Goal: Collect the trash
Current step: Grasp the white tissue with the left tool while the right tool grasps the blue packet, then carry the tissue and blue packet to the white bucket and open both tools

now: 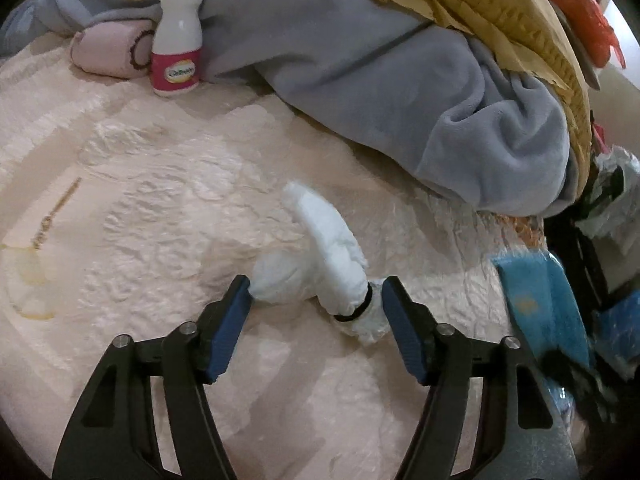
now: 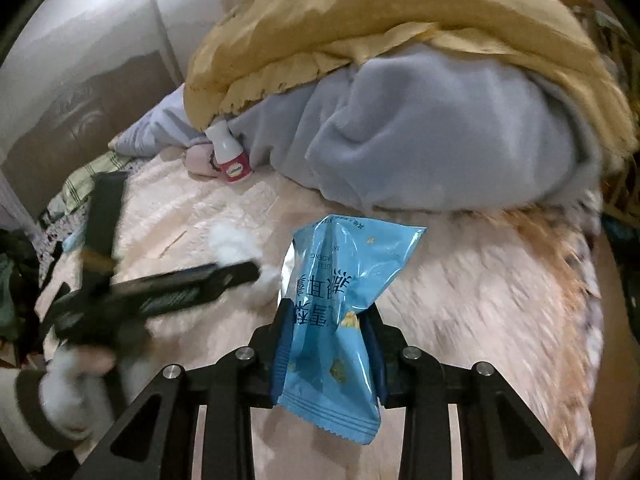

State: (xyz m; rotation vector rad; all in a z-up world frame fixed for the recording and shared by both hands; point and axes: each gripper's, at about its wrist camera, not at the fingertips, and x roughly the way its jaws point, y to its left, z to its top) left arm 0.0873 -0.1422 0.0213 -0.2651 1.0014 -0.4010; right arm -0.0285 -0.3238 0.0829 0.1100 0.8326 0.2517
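While right jaws pinch the blue wrapper — left gripper straddles white tissue.

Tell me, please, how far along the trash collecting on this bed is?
Done: the right tool is shut on the blue snack wrapper. In hand: the left tool straddles the white tissue wad, pads not yet pressing. Left: that grab; perhaps the pill bottle.
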